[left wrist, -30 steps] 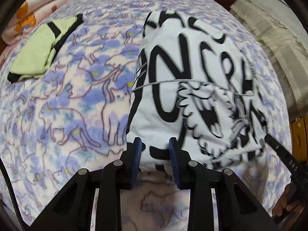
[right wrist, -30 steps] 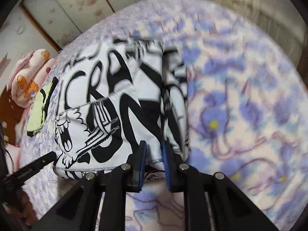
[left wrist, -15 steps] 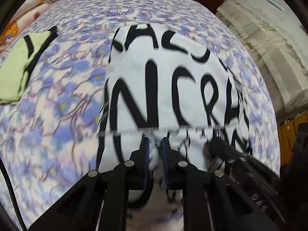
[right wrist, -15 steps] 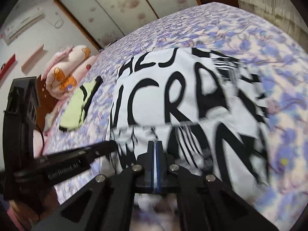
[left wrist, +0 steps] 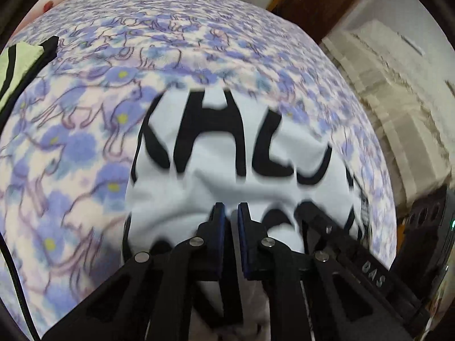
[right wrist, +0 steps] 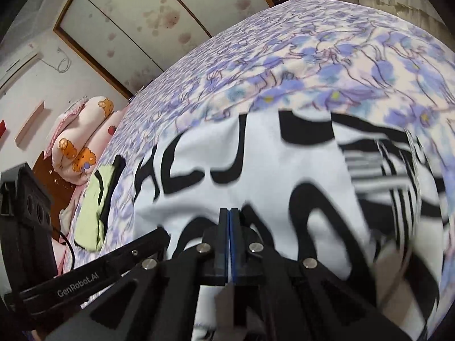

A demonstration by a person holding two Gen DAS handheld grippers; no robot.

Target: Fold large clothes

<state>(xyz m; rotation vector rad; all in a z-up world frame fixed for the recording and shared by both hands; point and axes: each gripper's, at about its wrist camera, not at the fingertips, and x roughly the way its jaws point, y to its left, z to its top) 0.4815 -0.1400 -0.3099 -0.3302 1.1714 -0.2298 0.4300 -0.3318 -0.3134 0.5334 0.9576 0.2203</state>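
Note:
A white garment with bold black lettering [left wrist: 250,167] lies partly folded on the floral bedspread [left wrist: 85,130]; it also shows in the right wrist view [right wrist: 273,164]. My left gripper [left wrist: 231,210] is shut on the garment's near edge, with cloth pinched between the blue pads. My right gripper [right wrist: 229,213] is shut tight on the same edge. Both hold the edge lifted over the garment's far part. The right gripper shows in the left wrist view [left wrist: 321,221], close to the left one.
A folded yellow-green garment with black trim [right wrist: 99,199] lies left on the bed. A pink pillow with bears [right wrist: 82,139] is beyond it. A beige cloth-covered surface [left wrist: 392,108] stands to the right. Sliding doors [right wrist: 159,20] are behind the bed.
Both grippers closed on the garment's near edge, lifted it and carried it forward over the garment. Only the top row of lettering now shows beyond the fingers.

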